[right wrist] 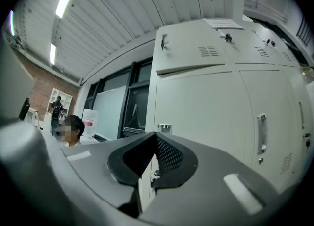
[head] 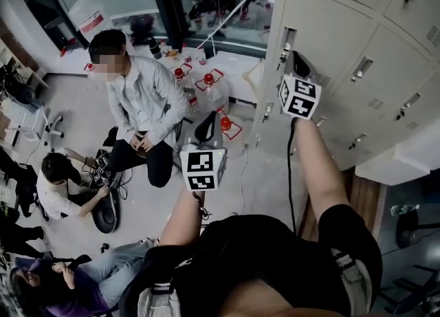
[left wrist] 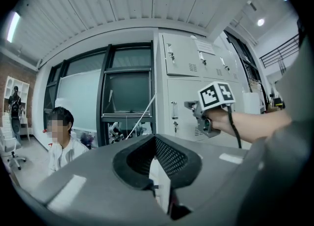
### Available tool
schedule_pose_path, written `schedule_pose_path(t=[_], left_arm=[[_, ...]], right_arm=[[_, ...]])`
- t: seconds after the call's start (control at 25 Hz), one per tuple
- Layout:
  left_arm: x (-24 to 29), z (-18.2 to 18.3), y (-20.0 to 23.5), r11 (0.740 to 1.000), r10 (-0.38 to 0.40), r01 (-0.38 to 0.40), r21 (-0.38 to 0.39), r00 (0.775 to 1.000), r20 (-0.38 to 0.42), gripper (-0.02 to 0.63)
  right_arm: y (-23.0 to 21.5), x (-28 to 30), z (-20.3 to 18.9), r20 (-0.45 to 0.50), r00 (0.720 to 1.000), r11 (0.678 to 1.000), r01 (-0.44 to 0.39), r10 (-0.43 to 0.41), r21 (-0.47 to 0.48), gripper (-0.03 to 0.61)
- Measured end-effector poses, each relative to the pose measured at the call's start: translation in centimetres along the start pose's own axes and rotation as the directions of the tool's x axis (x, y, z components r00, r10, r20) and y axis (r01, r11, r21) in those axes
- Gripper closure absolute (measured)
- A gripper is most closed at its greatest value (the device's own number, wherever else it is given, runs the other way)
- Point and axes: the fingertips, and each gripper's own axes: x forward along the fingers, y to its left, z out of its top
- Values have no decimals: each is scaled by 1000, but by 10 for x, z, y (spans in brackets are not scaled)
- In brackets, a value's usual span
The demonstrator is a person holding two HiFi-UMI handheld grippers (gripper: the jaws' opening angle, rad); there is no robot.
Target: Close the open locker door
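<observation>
Grey locker door [right wrist: 206, 107], right claw [right wrist: 155, 135] close before it.
I note both claws pinched together, empty; left claw [left wrist: 156, 137] held nearer me.

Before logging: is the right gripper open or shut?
Shut: the fingers of the right gripper meet, nothing between them.

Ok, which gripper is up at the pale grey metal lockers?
The right gripper, close to the end column's door; the left gripper hangs lower, away from them.
</observation>
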Motion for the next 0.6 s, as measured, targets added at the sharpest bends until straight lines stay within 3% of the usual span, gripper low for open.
schedule_pose_path(t=[0.32, 0.6], left_arm=[[12, 1, -50, 999, -52, 52, -12, 999, 7, 614], [18, 2, -92, 995, -96, 95, -12, 995, -4, 614]], right_arm=[[-13, -129, -16, 40, 998, 999, -45, 44, 17, 568], [-28, -169, -31, 8, 999, 998, -40, 40, 37, 568]])
